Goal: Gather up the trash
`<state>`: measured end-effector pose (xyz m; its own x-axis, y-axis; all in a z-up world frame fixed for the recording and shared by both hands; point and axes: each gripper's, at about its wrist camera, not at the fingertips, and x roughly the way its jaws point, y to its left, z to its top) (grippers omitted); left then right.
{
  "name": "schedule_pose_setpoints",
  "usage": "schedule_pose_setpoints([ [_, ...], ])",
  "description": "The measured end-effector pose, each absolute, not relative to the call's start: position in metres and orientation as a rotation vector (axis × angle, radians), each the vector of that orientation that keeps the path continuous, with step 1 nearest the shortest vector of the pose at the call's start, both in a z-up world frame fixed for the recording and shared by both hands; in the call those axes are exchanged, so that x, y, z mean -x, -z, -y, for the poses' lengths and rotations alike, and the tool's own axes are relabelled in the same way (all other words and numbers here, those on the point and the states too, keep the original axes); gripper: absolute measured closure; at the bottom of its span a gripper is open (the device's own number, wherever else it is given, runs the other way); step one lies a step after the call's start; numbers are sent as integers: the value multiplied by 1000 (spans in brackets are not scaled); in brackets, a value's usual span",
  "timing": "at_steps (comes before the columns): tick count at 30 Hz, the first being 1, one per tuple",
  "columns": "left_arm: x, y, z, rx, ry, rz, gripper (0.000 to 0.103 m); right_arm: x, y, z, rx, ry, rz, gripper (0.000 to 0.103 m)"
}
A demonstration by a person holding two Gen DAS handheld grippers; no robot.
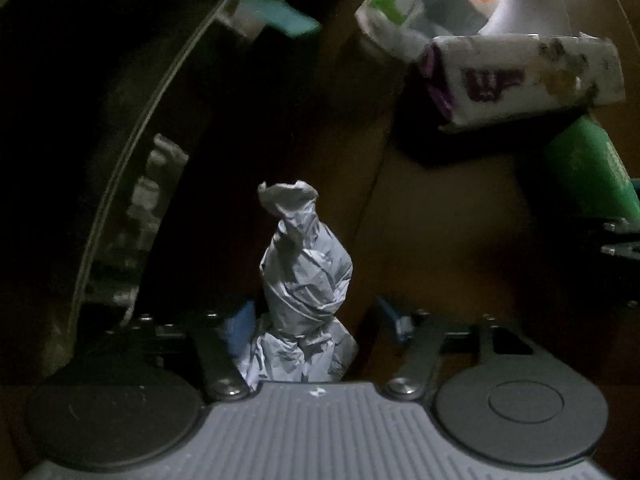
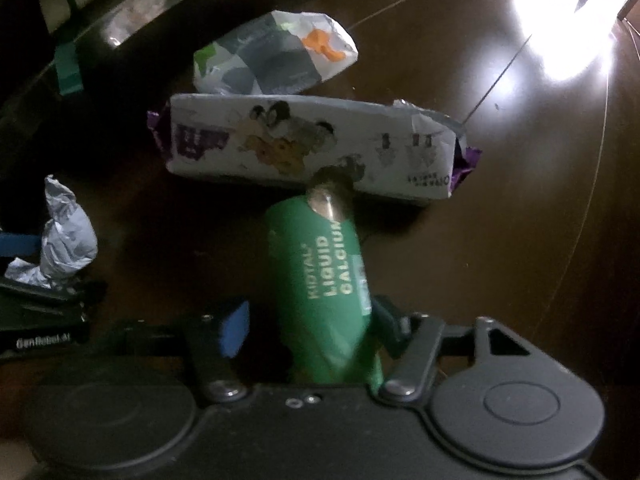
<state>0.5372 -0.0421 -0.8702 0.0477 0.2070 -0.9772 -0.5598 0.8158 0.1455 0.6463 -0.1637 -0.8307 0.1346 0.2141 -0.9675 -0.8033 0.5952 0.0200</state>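
Floor point(image 2: 500, 240): dark brown, glossy, carrying all trash. White carton point(image 2: 312, 144) lies beside crumpled wrapper point(image 2: 276, 56). Right gripper point(image 2: 308, 320): jaws clamped on green bottle point(image 2: 324, 280), whose cap touches the carton. Left gripper point(image 1: 316, 320): jaws around twisted grey paper point(image 1: 304, 272); contact indeterminate.

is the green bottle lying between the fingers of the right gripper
Yes, in the right wrist view the green bottle lies between the right gripper's blue-padded fingers.
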Motion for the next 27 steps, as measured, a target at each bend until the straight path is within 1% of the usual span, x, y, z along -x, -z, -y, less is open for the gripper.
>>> schedule_pose_setpoints([
  [1, -537, 872, 39, 322, -604, -1406, 45, -646, 832, 165, 601, -800, -1219, 51],
  [2, -538, 873, 38, 319, -607, -1407, 49, -646, 832, 166, 607, -798, -1215, 53],
  [3, -538, 873, 39, 308, -607, -1406, 62, -645, 832, 167, 608, -800, -1212, 53],
  [4, -538, 872, 39, 288, -607, -1407, 65, -644, 832, 169, 609, -798, -1208, 53],
  [8, -532, 869, 40, 294, -635, -1413, 67, -638, 827, 177, 601, -781, -1213, 54],
  [11, -530, 863, 46, 270, -629, -1426, 68, -629, 817, 186, 545, -750, -1241, 54],
  [15, -523, 838, 51, 278, -597, -1438, 68, -614, 791, 205, 457, -715, -1275, 54],
  [20, -515, 790, 66, 300, -543, -1470, 68, -591, 739, 225, 397, -645, -1350, 54],
  [23, -518, 750, 76, 300, -507, -1485, 68, -579, 704, 241, 308, -615, -1421, 54],
  [27, -520, 692, 90, 255, -459, -1468, 68, -568, 649, 261, 218, -590, -1440, 54],
])
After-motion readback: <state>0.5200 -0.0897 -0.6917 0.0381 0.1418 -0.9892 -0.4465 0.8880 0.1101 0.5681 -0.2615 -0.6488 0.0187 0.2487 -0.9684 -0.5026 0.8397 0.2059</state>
